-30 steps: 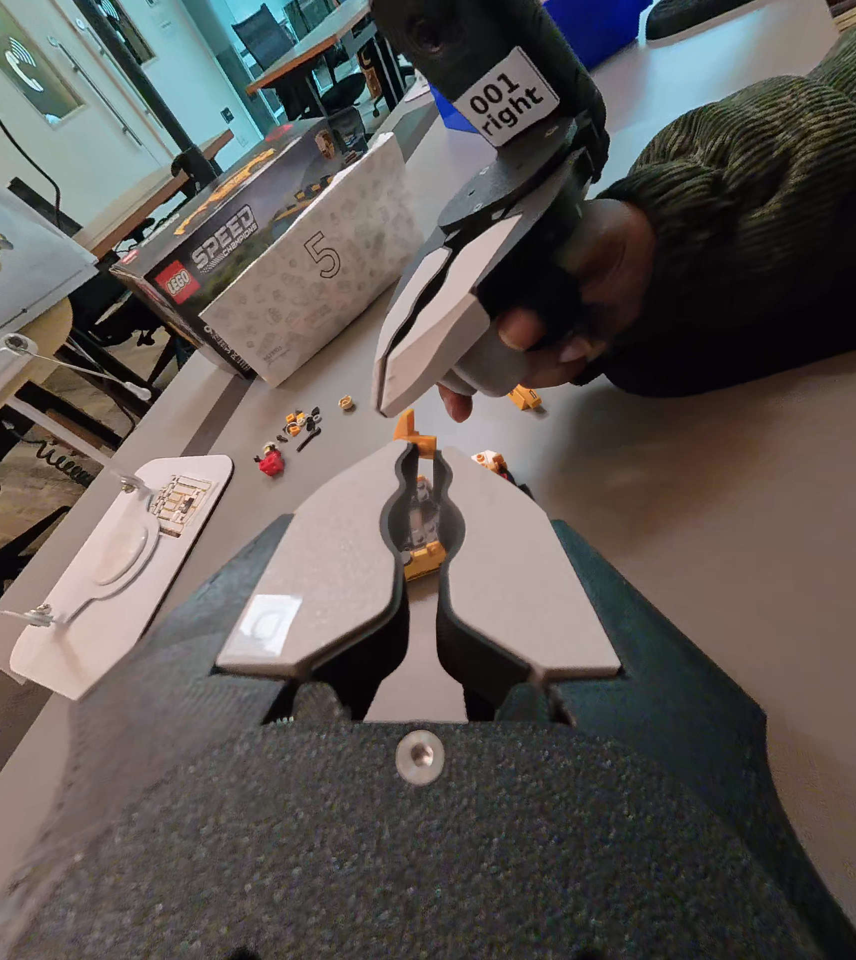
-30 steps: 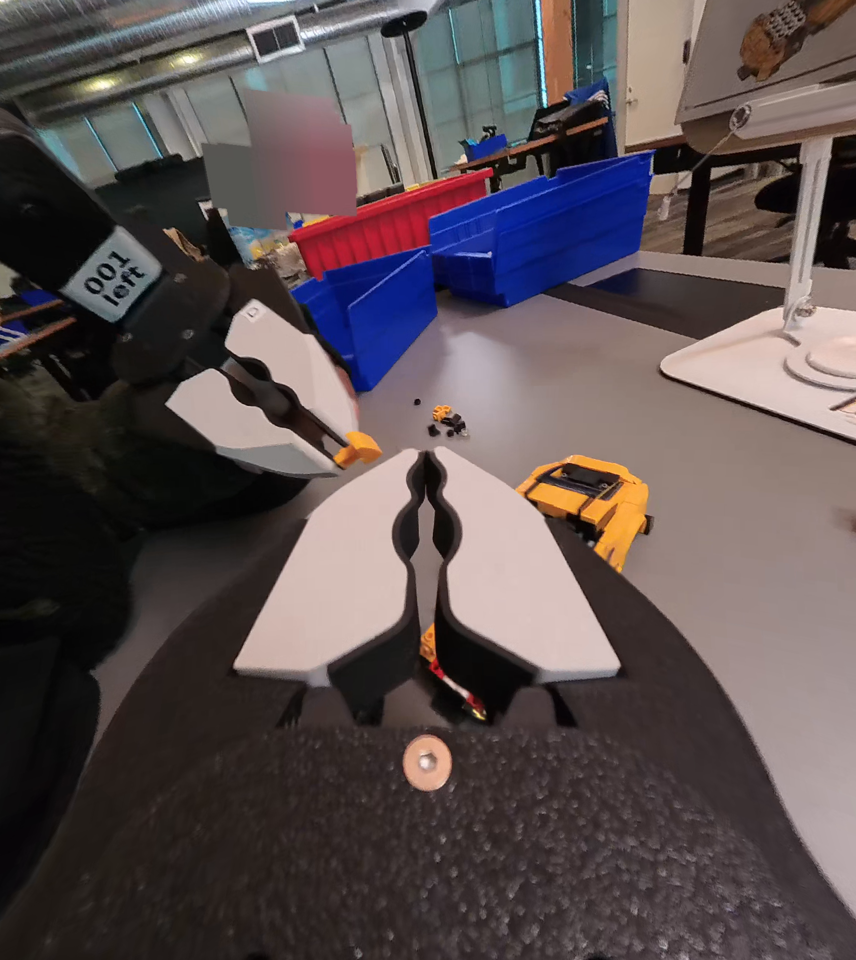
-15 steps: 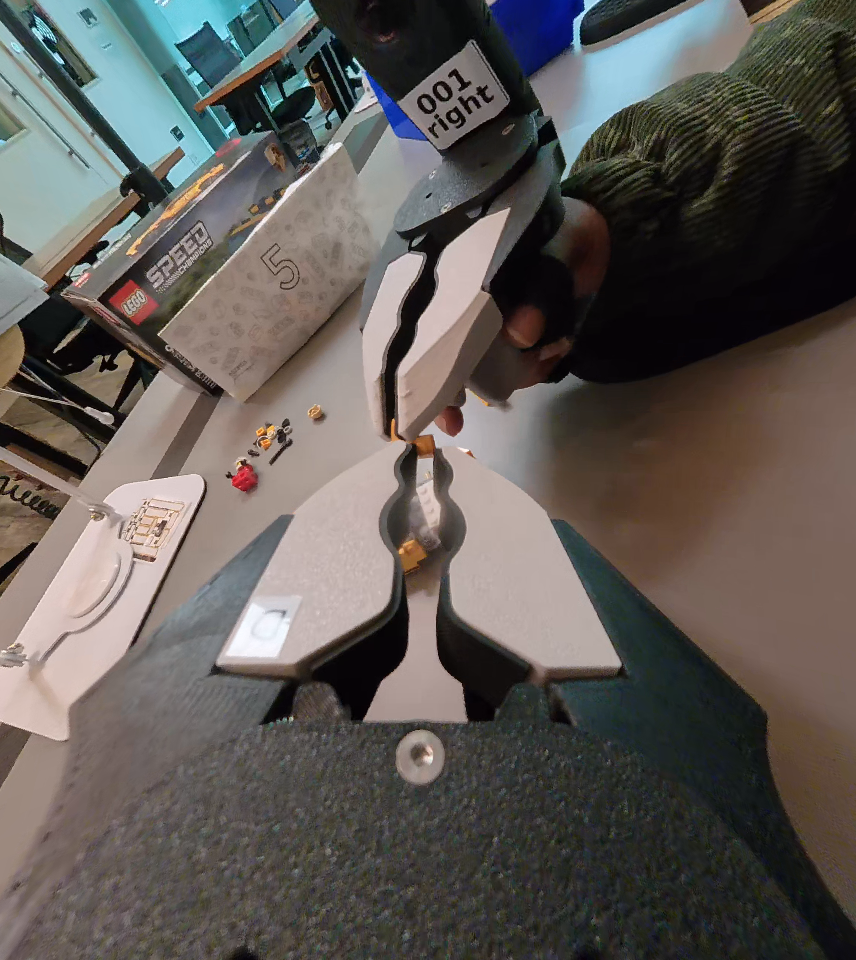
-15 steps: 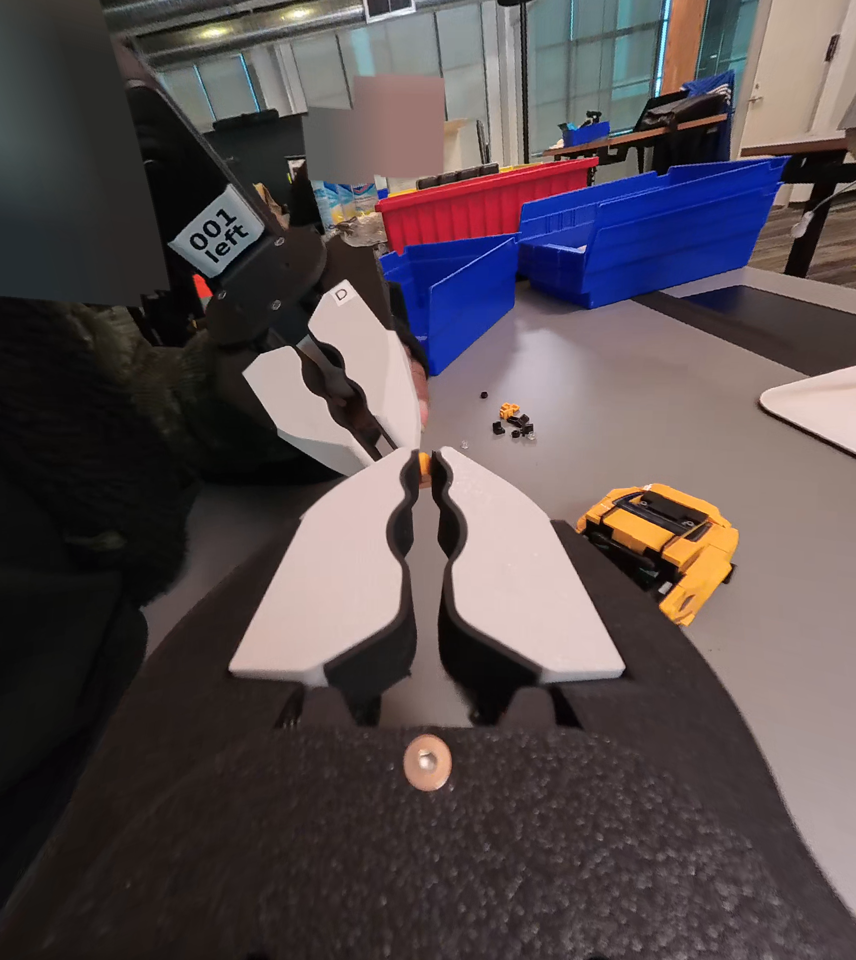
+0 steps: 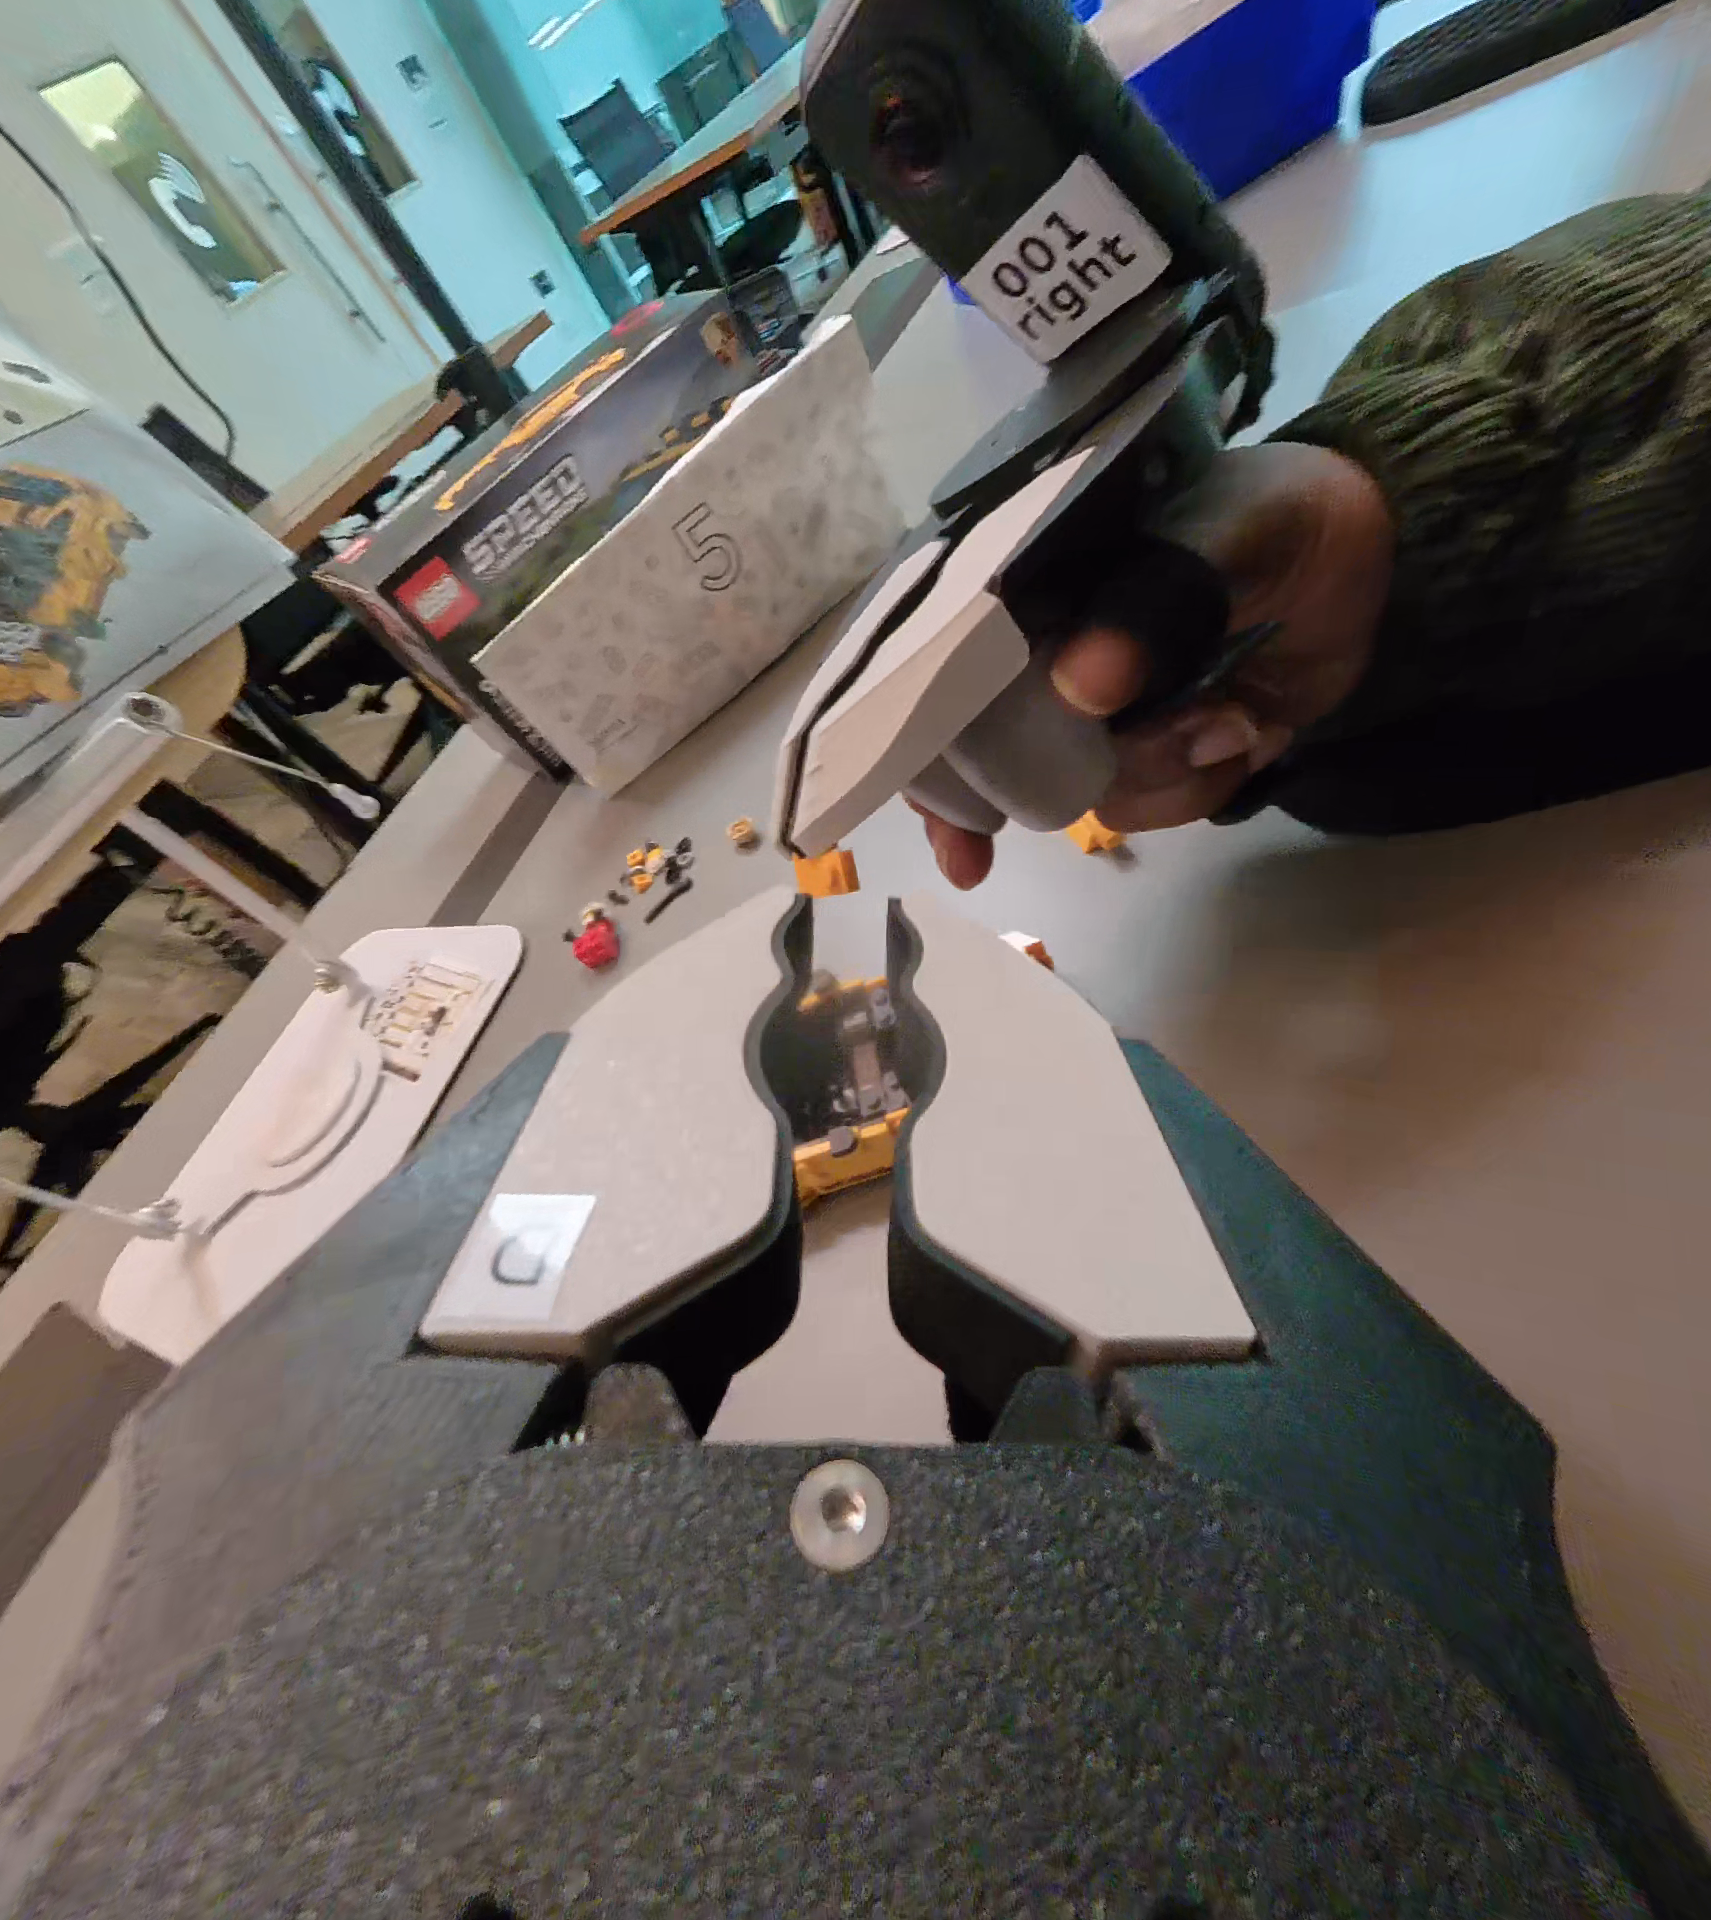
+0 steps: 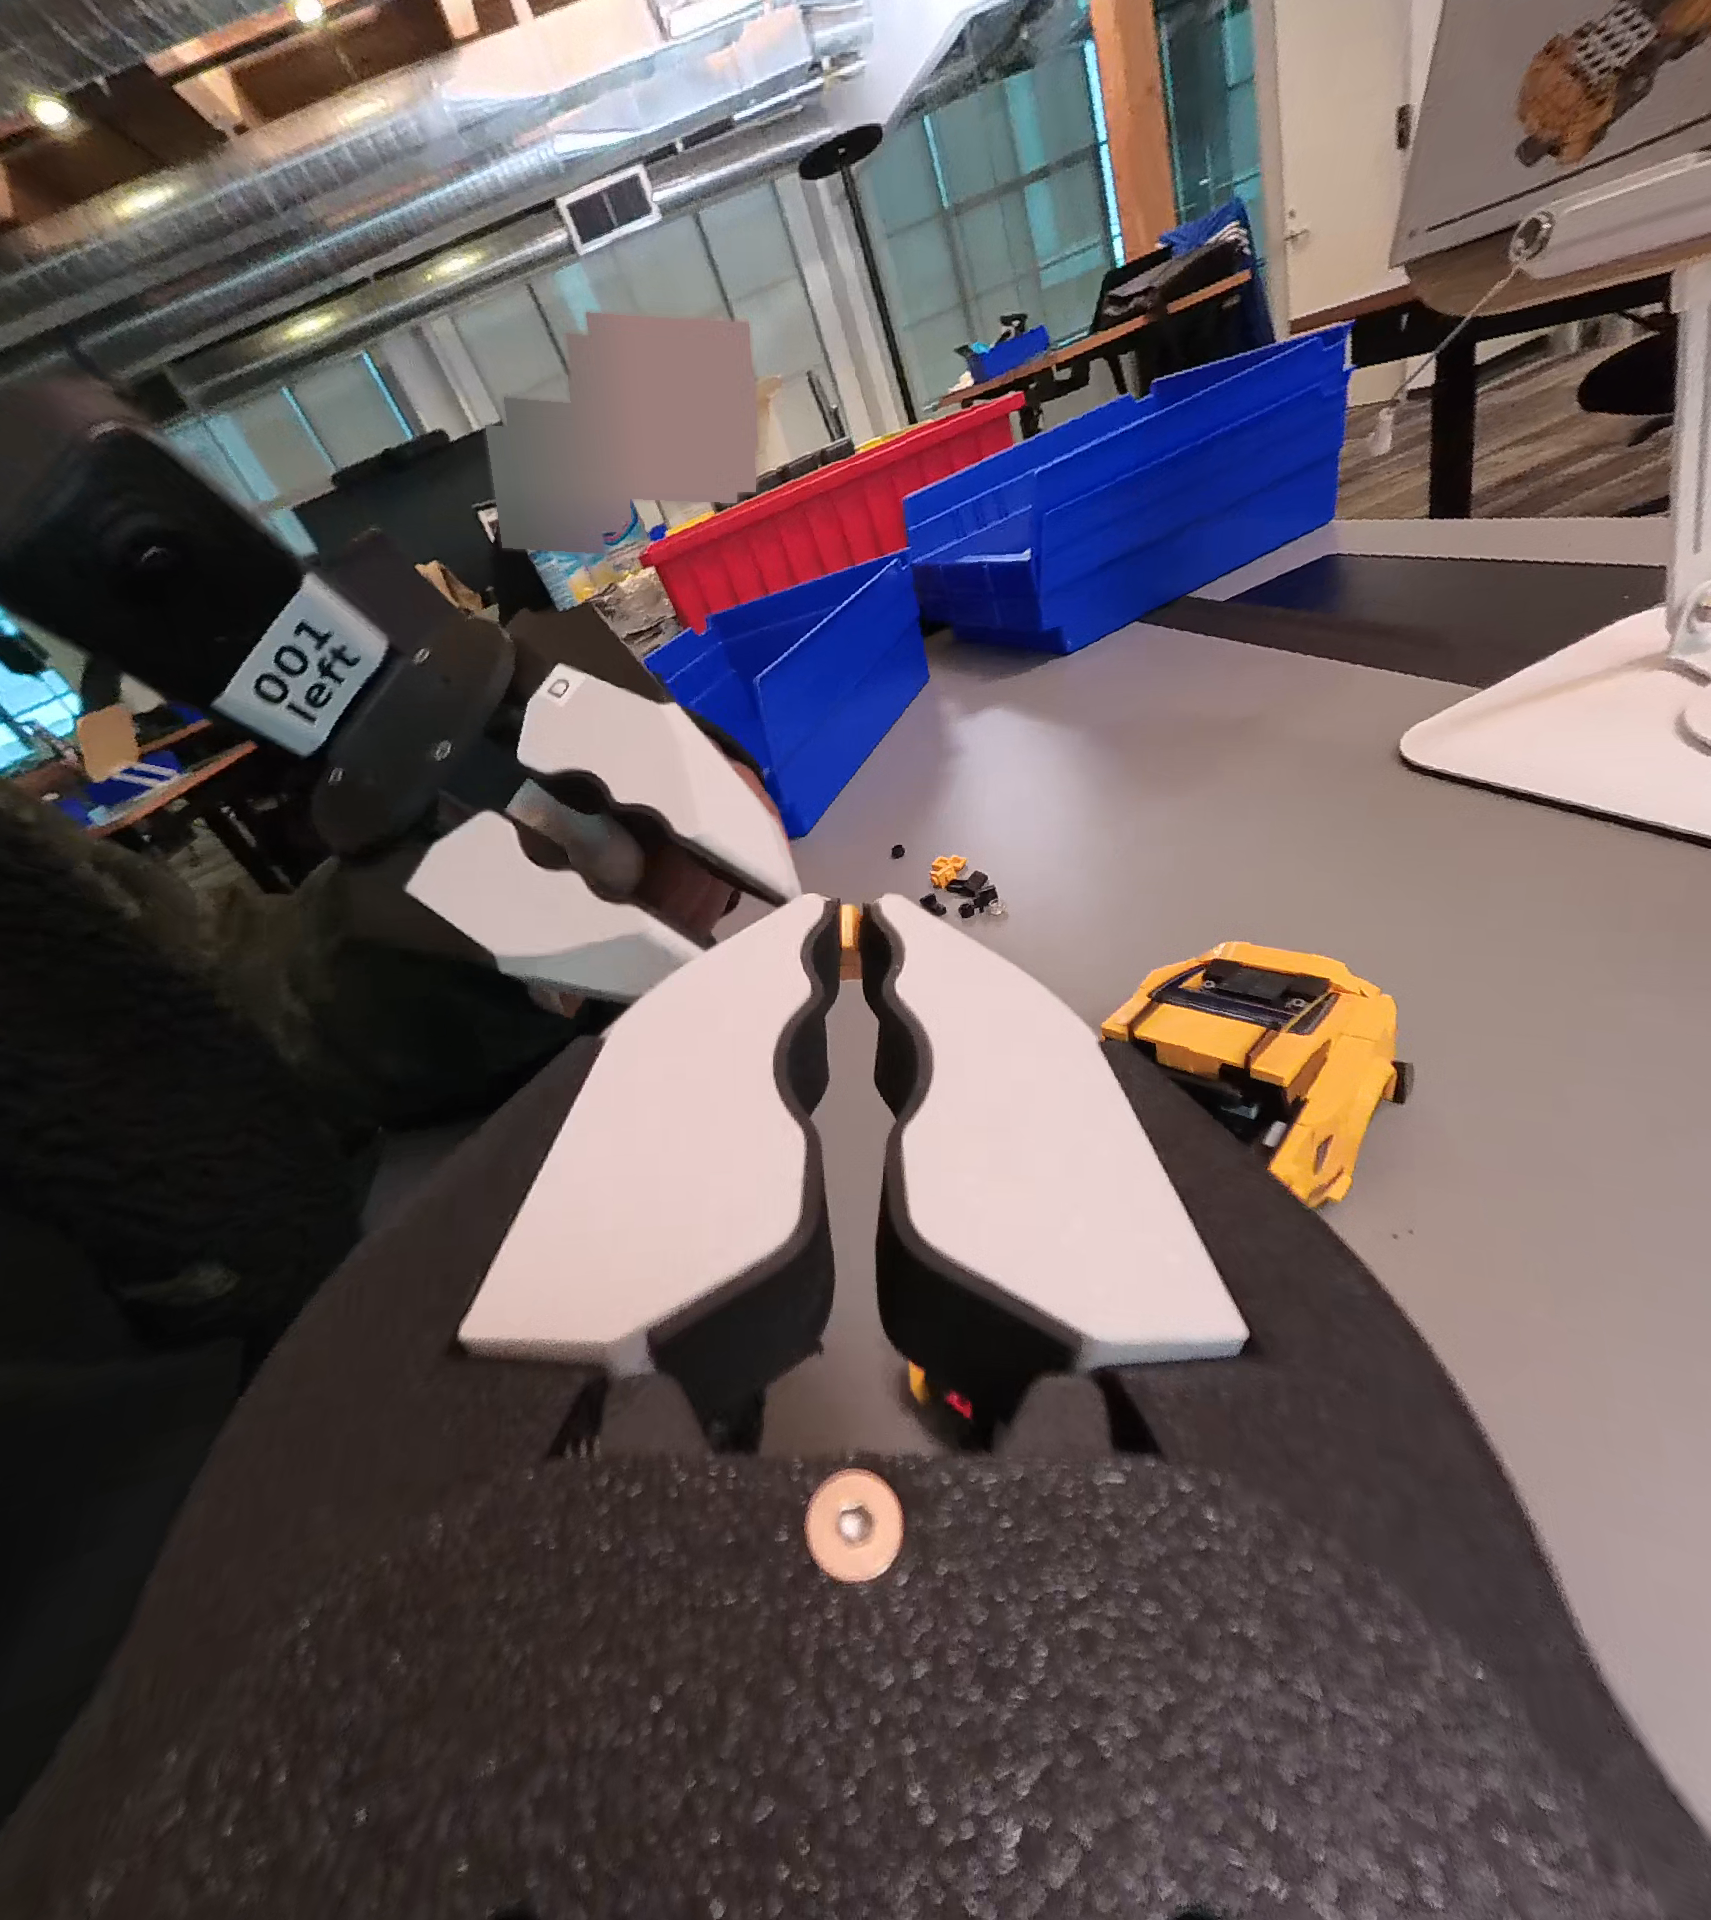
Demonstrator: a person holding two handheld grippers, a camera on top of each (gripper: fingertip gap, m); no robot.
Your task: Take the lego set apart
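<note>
Right hand-held gripper [image 5: 797, 836] pinches small orange brick [image 5: 826, 871] at frame centre, just above the tips of left hand-held gripper [image 5: 849, 912], jaws narrowly parted, empty; yellow lego car [image 6: 1266, 1049] on bench [image 6: 1453, 935] centre-right

open-plan office | desks [image 5: 685, 182] | glass walls [image 6: 996, 208] | storage bins [image 6: 1142, 520]

Bright indoor light, fisheye edges bent, slight blur.
</note>
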